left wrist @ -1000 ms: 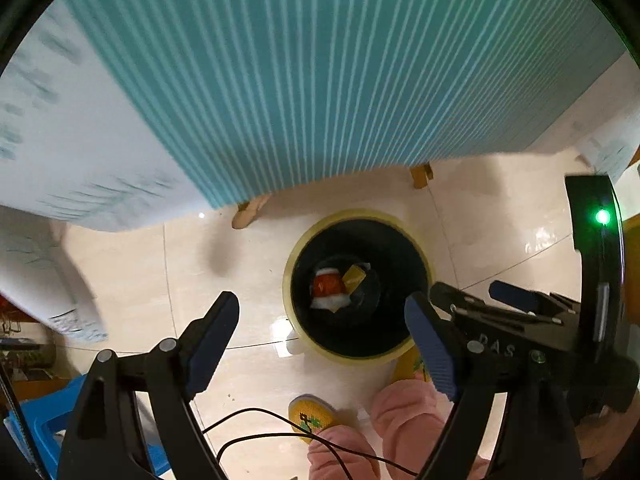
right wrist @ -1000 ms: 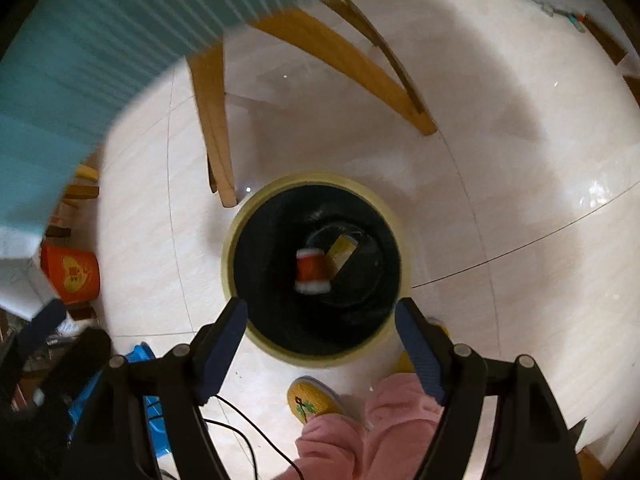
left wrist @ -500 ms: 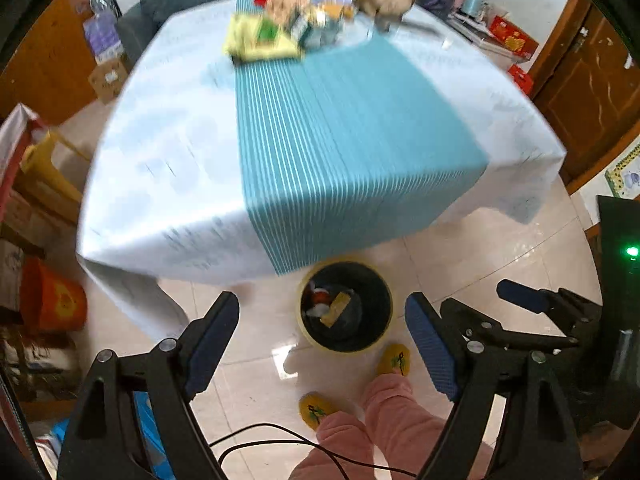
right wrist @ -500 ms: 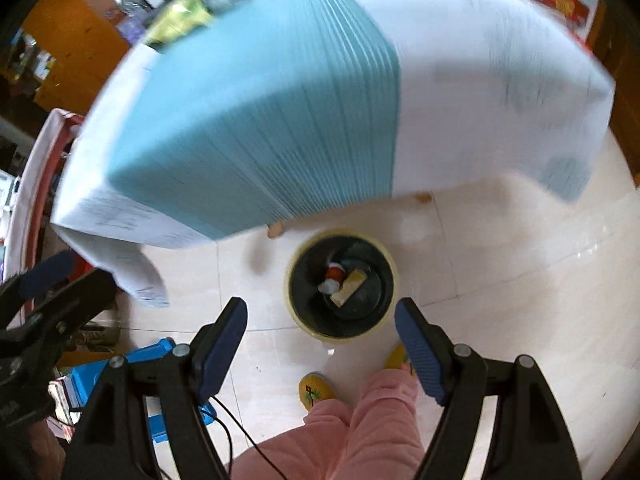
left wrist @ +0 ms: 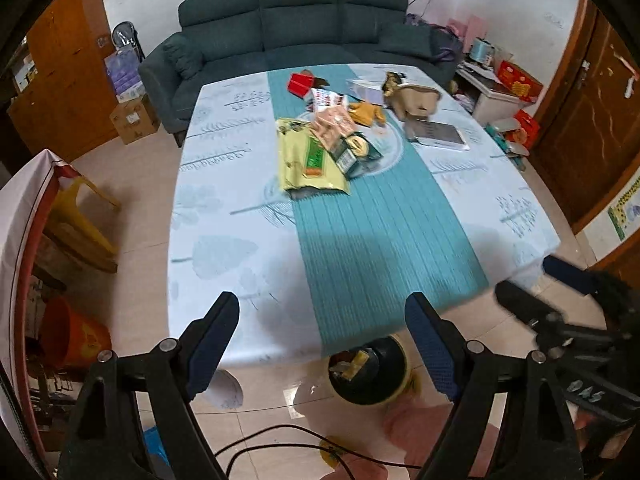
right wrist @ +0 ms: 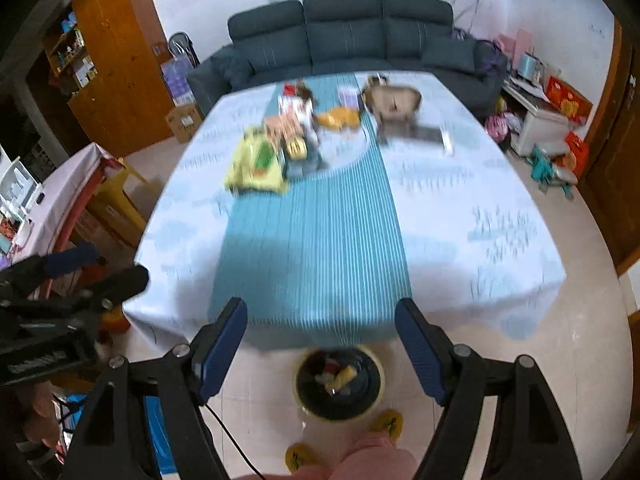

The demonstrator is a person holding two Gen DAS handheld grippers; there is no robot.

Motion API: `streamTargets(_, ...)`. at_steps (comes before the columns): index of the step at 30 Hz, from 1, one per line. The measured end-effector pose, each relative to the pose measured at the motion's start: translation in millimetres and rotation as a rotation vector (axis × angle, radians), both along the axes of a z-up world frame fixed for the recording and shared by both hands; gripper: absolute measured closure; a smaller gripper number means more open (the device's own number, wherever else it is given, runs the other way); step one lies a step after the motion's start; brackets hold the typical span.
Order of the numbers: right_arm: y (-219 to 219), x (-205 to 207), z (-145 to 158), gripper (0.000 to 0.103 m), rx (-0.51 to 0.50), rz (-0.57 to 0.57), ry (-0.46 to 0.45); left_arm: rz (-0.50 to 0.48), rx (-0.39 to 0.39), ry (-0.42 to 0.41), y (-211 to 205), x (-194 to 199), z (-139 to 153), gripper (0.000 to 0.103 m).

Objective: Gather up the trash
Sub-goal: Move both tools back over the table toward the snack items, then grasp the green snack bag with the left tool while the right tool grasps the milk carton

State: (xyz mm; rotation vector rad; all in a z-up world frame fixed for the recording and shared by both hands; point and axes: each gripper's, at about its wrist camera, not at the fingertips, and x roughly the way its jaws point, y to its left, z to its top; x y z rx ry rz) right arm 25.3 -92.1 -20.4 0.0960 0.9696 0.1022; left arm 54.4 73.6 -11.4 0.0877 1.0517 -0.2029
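Note:
A black bin with a yellow rim (left wrist: pixel 394 394) (right wrist: pixel 304 404) stands on the floor at the table's near edge, with a yellow wrapper and other scraps inside. Far back on the teal runner lies a heap of trash: a yellow-green bag (left wrist: pixel 308 160) (right wrist: pixel 256 164), pink wrappers (left wrist: pixel 332 124), a green box (left wrist: pixel 356 152), an orange wrapper (left wrist: pixel 366 114) and a red box (left wrist: pixel 300 82). My left gripper (left wrist: pixel 322 308) hangs open and empty over the table's near end. Beside it, my right gripper (right wrist: pixel 320 308) is also open and empty.
A tablet (left wrist: pixel 436 133) and a brown bag (left wrist: pixel 412 98) lie at the table's far right. A dark sofa (left wrist: pixel 296 24) stands behind. An orange bucket (left wrist: pixel 72 336) and a yellow chair (left wrist: pixel 80 216) are on the left. Pink trouser legs and yellow slippers (right wrist: pixel 386 420) stand by the bin.
Both grippers have risen from just over the bin to above the table. The table top and its trash have come into view, and the bin looks small and far below.

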Motion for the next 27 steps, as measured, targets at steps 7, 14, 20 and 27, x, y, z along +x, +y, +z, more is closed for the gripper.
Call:
streamTargets(7,4,87,9,0.026,-0.009,0.068,-0.001,0.105,-0.013,0.088,11,80,-22,0.019)
streamTargets(14,27,194,-22,0.026,-0.01,0.194,0.08,0.211,-0.047,0.194,15,168,-57,0.019)
streamTargets(20,42,268,-63,0.026,-0.033,0.271,0.161,0.281,-0.094,0.254,13,227,-89,0.02)
streamTargets(27,42,308,-98,0.037,0.035,0.337,0.251,0.305,-0.149,0.292,17,263,-113,0.021)
